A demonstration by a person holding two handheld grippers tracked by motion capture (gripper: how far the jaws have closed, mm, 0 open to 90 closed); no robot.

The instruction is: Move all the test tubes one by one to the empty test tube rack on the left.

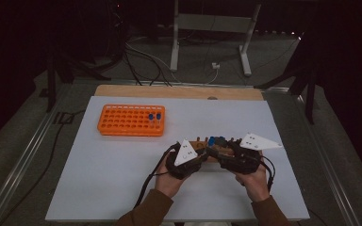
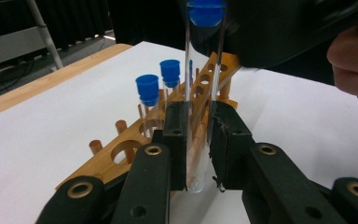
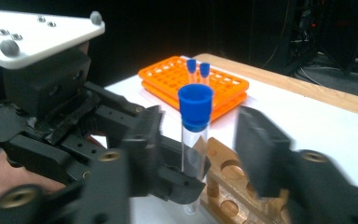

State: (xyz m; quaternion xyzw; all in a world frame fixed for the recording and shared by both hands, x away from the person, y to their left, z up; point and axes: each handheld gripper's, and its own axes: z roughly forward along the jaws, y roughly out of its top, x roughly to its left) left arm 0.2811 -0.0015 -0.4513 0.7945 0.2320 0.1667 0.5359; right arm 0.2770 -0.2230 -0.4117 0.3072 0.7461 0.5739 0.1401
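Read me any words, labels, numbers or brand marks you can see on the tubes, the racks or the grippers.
None can be read.
Clear tube in the left gripper: no label.
Orange rack and wooden rack: no print.
Right gripper, open around the tube: no marking.
Grey plate: only screws.

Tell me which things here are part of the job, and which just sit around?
In use: left tool clamping the capped test tube; right tool open beside it; wooden rack; orange rack.
Lying about: floor cables; metal stand.
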